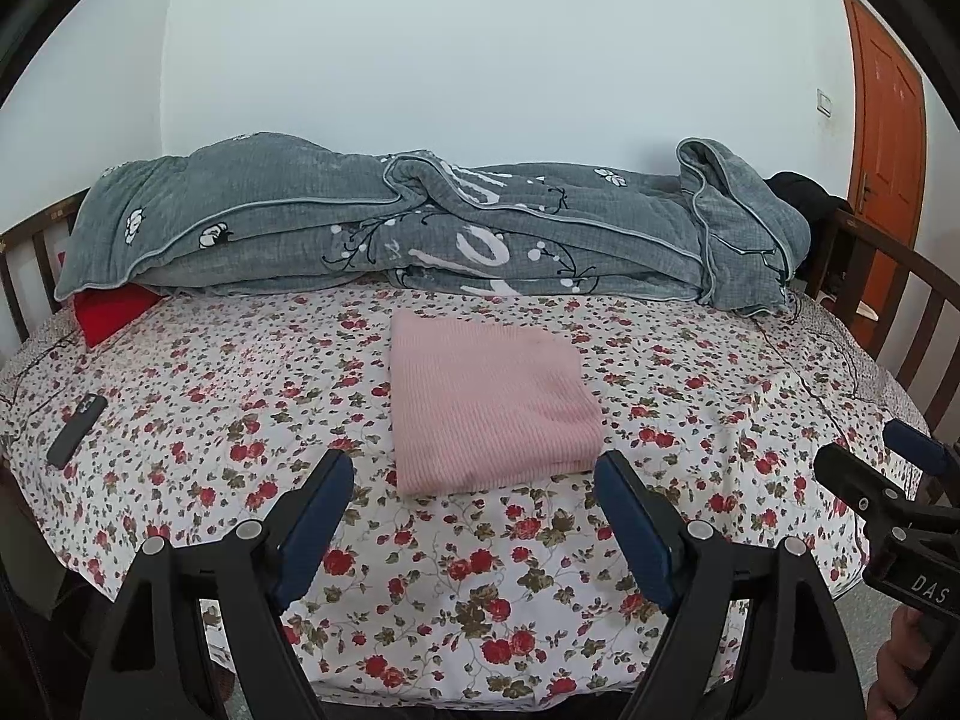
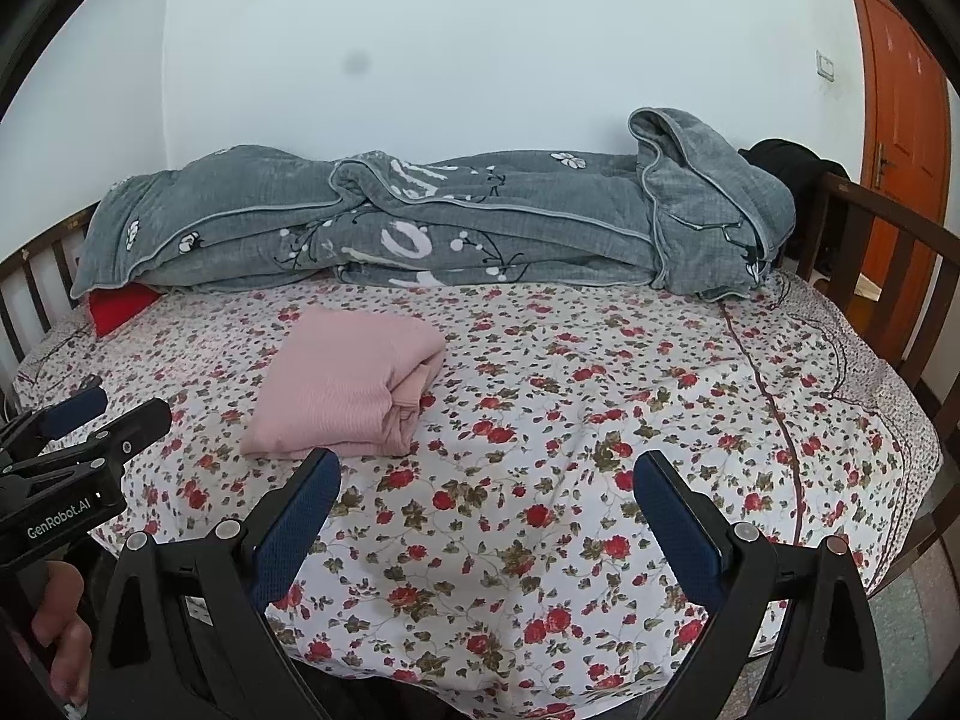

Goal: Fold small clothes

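A pink knitted garment [image 1: 489,399] lies folded into a neat rectangle on the floral bedsheet [image 1: 456,570]. In the right wrist view the same pink garment [image 2: 348,384] shows its layered edges at its right side. My left gripper [image 1: 474,468] hovers just short of its near edge, open, with nothing between the blue pads. My right gripper [image 2: 486,468] is open too, over bare sheet to the right of the garment. Each gripper shows in the other's view: the right gripper [image 1: 882,456] at the far right, the left gripper [image 2: 114,405] at the far left.
A grey quilt [image 1: 420,222] is bunched along the wall side of the bed. A red cushion [image 1: 111,309] peeks out under its left end. A dark phone [image 1: 77,429] lies on the sheet at left. Wooden bed rails [image 2: 888,276] and an orange door [image 1: 888,138] stand at right.
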A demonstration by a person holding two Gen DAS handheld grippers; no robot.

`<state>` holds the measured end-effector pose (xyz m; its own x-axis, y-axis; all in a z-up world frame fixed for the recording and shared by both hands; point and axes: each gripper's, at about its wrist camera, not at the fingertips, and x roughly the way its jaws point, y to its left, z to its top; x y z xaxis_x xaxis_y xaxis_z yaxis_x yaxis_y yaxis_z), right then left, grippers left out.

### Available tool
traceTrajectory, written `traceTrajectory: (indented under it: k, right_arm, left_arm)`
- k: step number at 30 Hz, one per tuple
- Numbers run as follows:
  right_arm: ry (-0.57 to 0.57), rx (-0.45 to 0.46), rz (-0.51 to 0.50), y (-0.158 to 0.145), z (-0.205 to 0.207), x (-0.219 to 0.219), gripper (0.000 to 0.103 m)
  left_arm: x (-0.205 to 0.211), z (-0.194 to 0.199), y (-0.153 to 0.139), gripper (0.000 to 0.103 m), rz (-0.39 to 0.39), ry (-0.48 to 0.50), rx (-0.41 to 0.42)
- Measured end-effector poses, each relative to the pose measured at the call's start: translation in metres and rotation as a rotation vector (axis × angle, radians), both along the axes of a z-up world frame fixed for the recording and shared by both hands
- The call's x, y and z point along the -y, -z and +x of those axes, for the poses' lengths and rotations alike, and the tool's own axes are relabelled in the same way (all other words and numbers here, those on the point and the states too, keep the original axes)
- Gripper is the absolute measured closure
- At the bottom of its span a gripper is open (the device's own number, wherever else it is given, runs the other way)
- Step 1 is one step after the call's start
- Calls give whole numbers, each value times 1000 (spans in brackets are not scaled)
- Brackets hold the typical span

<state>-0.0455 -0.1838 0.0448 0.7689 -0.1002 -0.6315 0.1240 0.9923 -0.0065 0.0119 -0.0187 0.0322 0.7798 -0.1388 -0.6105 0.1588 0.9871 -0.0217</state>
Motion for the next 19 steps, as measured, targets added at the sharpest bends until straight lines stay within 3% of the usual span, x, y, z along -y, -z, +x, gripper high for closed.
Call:
traceTrajectory:
  k: [19]
  right_arm:
    - [1,8,6,-2,-2,2,6]
  left_arm:
    - [5,4,-1,21,0,-8,-1]
